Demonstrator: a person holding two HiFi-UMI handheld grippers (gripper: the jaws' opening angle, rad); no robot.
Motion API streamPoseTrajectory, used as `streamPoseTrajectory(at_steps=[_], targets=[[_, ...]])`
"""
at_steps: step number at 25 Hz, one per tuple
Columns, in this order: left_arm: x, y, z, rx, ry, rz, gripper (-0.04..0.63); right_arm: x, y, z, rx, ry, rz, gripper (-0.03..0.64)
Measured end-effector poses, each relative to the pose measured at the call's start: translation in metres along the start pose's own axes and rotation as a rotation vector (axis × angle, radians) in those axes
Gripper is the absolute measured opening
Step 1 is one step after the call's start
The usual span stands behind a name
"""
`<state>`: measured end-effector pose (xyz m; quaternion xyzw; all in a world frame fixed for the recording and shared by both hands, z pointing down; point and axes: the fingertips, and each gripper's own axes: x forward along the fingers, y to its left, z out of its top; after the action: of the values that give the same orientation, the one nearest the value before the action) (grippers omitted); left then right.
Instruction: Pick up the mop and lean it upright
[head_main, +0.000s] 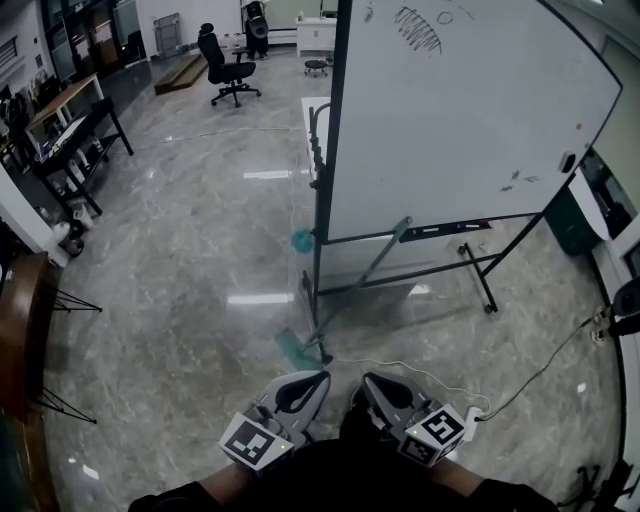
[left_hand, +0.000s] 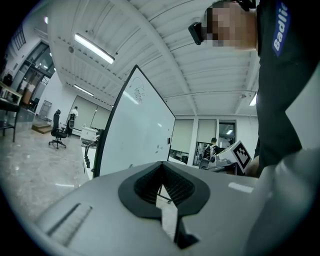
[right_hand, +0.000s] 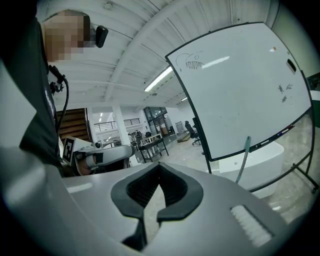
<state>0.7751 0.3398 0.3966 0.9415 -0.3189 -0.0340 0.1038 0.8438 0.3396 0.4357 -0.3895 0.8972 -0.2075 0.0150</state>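
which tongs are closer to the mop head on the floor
Left. The left tongs sit just short of the mop head; the right tongs are farther off to its right.

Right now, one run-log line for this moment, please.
state: teal flat mop leaning on white wheeled whiteboard, head on grey floor | left gripper: shut, empty | right gripper: shut, empty

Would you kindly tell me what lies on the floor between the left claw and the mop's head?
Nothing but bare glossy floor: the head view shows the left claw just short of the mop head.
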Motion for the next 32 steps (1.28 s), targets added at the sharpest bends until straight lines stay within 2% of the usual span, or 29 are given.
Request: streamPoseTrajectory(at_steps=[5,11,18,23,27,32], targets=[[0.03,0.025,0.006,0.035,0.011,0.066,0.017,0.028,-0.044,0.014,0.009,0.011,0.046,0.005],[0.094,0.051,0.021,0.06,0.018,0.161,0.017,0.052,-0.131,0.04,-0.001,0.026,0.098,0.005],[0.156,0.069,0.016,0.069,0.047,0.261,0.017,0.078,-0.232,0.029,0.01,0.117,0.111,0.005],[0.172,0.078,0.013,0.061,0.061,0.309,0.017,0.095,-0.285,0.018,0.035,0.147,0.07,0.014],[0.178,0.083,0.012,0.063,0.055,0.322,0.017,0.111,-0.328,0.009,0.071,0.163,-0.006,0.092],[0.179,0.086,0.008,0.057,0.071,0.333,0.017,0.131,-0.372,-0.007,0.109,0.189,-0.087,0.132]])
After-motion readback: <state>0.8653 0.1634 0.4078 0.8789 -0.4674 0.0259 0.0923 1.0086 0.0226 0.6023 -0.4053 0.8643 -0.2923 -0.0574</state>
